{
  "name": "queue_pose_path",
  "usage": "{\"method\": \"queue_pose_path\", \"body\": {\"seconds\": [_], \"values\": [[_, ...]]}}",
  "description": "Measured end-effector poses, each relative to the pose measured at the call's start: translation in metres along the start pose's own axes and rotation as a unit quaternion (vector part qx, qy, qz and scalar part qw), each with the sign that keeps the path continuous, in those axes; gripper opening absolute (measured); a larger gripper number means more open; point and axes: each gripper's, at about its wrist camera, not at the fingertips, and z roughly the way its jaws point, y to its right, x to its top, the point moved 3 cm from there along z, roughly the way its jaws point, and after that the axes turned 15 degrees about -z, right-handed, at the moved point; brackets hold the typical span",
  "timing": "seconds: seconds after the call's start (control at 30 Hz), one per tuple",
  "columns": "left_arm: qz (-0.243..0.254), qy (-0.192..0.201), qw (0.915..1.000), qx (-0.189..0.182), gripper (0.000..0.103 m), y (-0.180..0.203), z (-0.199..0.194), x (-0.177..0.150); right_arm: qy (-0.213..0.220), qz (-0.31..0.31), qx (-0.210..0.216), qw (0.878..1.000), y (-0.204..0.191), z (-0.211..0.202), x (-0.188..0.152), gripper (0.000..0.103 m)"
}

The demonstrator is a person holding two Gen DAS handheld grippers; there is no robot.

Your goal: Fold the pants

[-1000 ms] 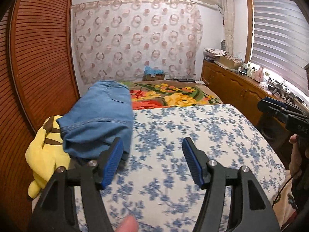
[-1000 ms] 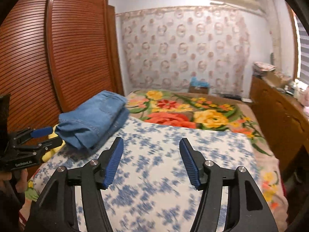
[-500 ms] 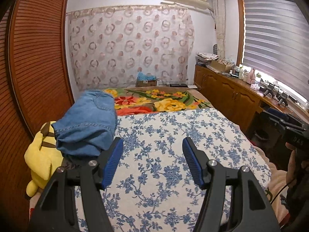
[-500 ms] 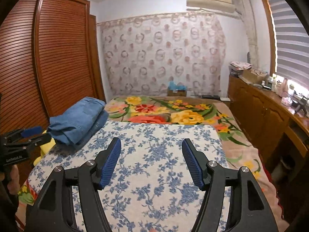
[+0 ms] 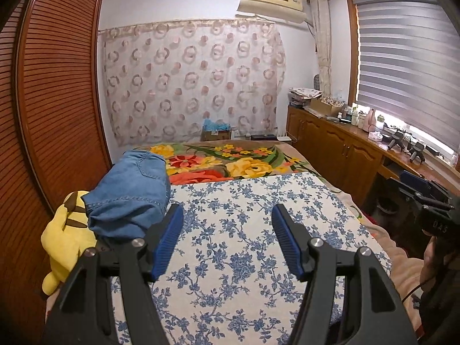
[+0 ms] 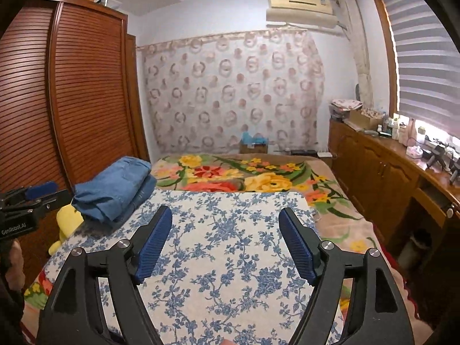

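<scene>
jeans (image 5: 129,192) folded, beside yellow toy (image 5: 66,235) | left gripper (image 5: 227,230) spread, empty | right gripper (image 6: 225,235) opening, empty, both pulled back | folding looks finished

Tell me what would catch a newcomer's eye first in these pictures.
The folded jeans stacked at the bed's left edge, beside a yellow plush toy against the wardrobe. Nearer, the blue floral cloth lies bare under the left gripper and the right gripper, both empty, the right's jaws opening. Beyond it, a bright flowered blanket.
</scene>
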Motion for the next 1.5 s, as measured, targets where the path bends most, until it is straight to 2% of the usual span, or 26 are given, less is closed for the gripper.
{"method": "queue_pose_path", "body": {"seconds": [0.37,1.5], "values": [[-0.011,-0.004,0.9999,0.004,0.064,0.007,-0.009,-0.01,-0.006,0.007,-0.008,1.0,0.007,-0.001,-0.012,0.079],[-0.011,-0.002,0.9999,0.005,0.064,0.006,-0.009,-0.009,-0.005,0.006,-0.008,1.0,0.006,0.0,-0.013,0.079]]}}
